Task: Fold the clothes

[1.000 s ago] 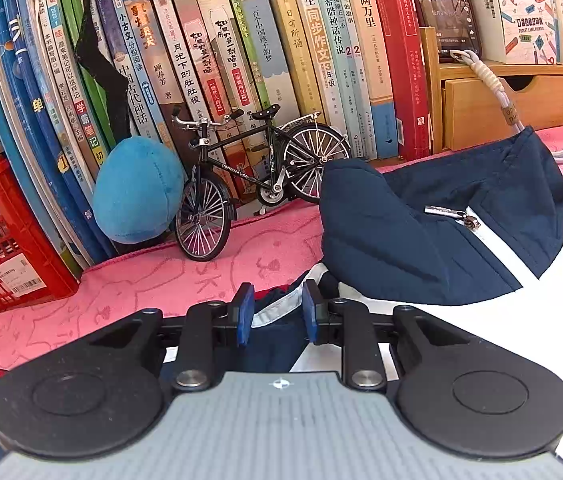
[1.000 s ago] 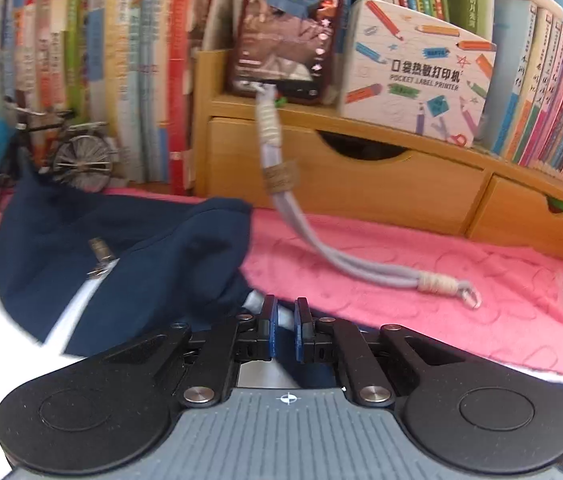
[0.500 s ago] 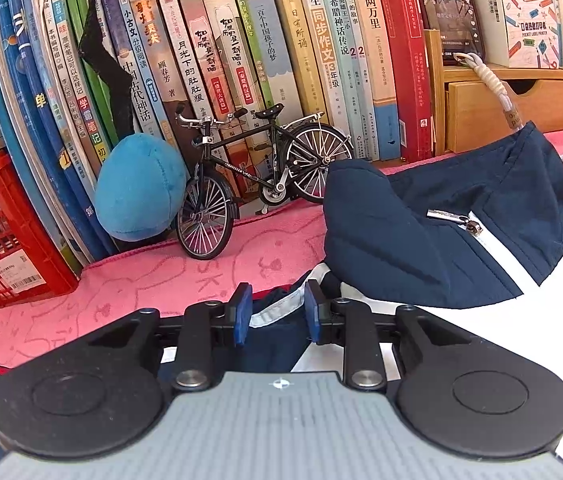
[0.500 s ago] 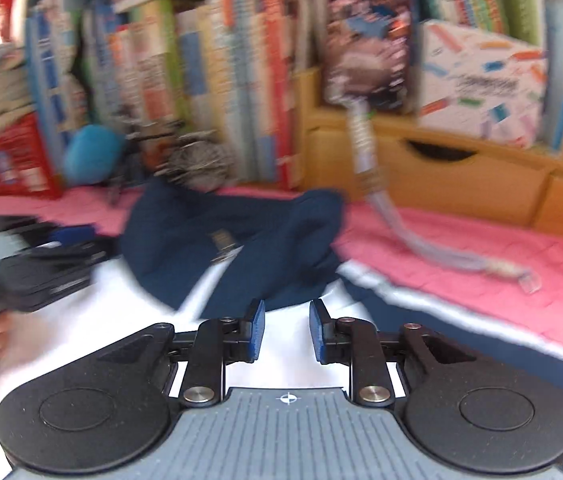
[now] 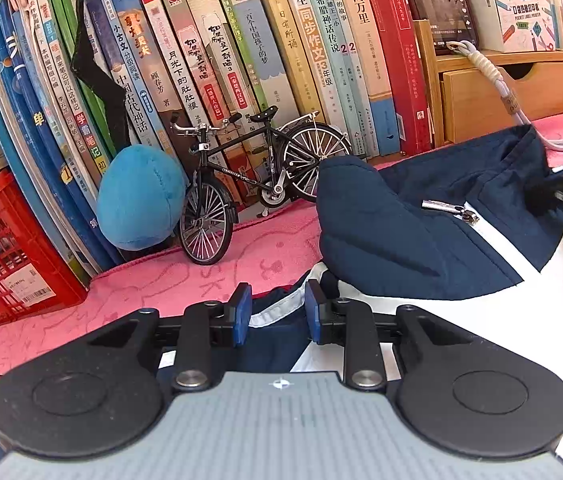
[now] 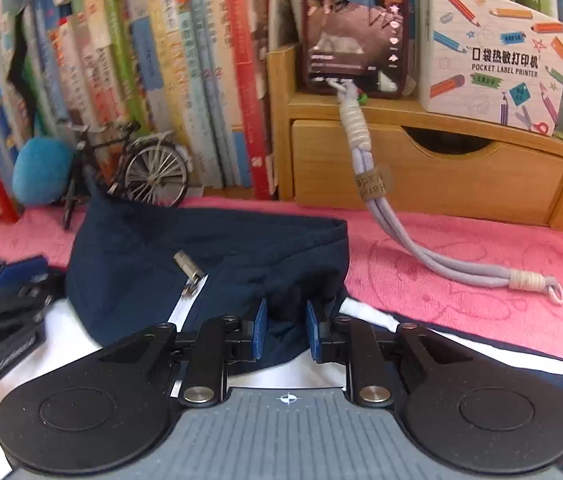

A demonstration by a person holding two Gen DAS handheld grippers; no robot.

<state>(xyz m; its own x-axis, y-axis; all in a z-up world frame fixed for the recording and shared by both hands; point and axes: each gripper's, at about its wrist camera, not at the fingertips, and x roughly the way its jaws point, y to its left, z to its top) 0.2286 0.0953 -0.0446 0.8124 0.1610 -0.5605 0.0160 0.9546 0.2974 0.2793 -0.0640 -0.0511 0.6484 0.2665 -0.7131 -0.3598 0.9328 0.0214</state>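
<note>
Right gripper (image 6: 286, 334) has dropped back to the jacket (image 6: 209, 276) collar, fingers spread; left gripper (image 5: 277, 314) unmoved, fingers spread over the hem

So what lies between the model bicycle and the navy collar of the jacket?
Only bare pink cloth; in the left wrist view the model bicycle stands just left of the navy collar.

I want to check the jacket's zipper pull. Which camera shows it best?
The left wrist view: the zipper pull is sharp on the navy collar. The right wrist view shows it too, slightly blurred.
</note>
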